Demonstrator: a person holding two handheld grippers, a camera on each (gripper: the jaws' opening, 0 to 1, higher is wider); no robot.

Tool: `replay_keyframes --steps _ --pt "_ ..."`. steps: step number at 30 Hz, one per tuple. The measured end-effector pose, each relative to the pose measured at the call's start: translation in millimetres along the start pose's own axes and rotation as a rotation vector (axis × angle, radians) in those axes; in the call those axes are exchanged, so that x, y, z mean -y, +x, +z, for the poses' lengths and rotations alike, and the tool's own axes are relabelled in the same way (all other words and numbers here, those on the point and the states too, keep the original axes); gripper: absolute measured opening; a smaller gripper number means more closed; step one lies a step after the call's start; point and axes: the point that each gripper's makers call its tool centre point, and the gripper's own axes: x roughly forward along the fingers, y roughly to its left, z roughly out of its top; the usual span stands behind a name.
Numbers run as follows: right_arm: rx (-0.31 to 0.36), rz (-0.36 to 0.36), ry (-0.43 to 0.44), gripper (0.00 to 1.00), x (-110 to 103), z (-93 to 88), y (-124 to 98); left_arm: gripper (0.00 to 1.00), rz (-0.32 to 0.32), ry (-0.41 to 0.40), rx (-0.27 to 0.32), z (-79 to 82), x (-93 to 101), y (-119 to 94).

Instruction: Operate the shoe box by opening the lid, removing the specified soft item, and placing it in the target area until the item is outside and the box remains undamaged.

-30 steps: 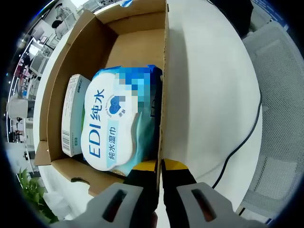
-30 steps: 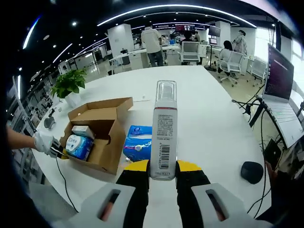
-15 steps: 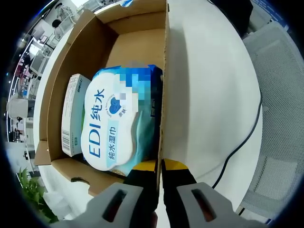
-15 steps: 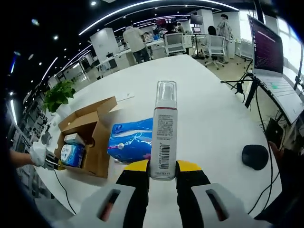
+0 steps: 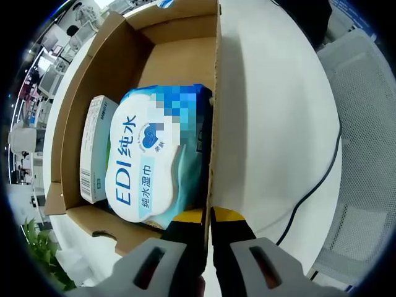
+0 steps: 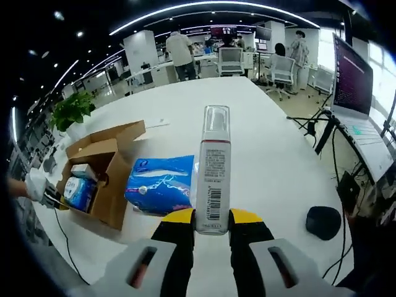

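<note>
In the left gripper view the open cardboard shoe box (image 5: 179, 59) holds a blue and white wet wipes pack (image 5: 154, 158) and a small white carton (image 5: 94, 148). My left gripper (image 5: 208, 216) is shut on the box's side wall at its near end. In the right gripper view my right gripper (image 6: 211, 218) is shut on an upright white pump bottle (image 6: 213, 173) with a clear cap. Beyond it, a blue soft pack (image 6: 159, 182) lies on the white table (image 6: 272, 167) beside the box (image 6: 102, 176). A gloved hand with the left gripper (image 6: 52, 199) holds the box's left end.
A black cable (image 5: 312, 185) runs over the table past a grey mesh chair (image 5: 365, 124). A black mouse (image 6: 323, 221) lies at the right, near a monitor (image 6: 352, 80). A potted plant (image 6: 71, 111), desks, chairs and people stand beyond the table.
The right gripper's camera has shifted with the bottle: box and blue pack sit slightly lower and further left in its view. The left gripper still clamps the box wall, unmoved.
</note>
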Motion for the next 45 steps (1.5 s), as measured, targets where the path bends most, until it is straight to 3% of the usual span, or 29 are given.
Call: replay_keyframes --steps 8,15,24,38,45 --pt "-0.043 -0.014 -0.044 0.17 7.1 11.1 25.3 0.01 0.0 0.003 0.002 0.2 0.1 -0.1" --pt "-0.201 -0.022 -0.051 0.17 17.2 -11.4 50.9 0.01 0.001 -0.004 0.0 -1.3 1.5 1.7" --pt "-0.252 -0.032 -0.09 0.17 24.6 -17.0 60.8 0.02 0.003 -0.006 -0.001 -1.8 1.2 2.0" --pt "-0.249 -0.015 -0.105 0.17 21.2 -8.4 82.0 0.02 0.002 -0.011 -0.003 -2.1 0.7 2.5" --pt "-0.289 -0.009 -0.112 0.17 19.3 -20.5 94.6 0.02 0.001 -0.017 -0.005 -2.2 0.8 2.8"
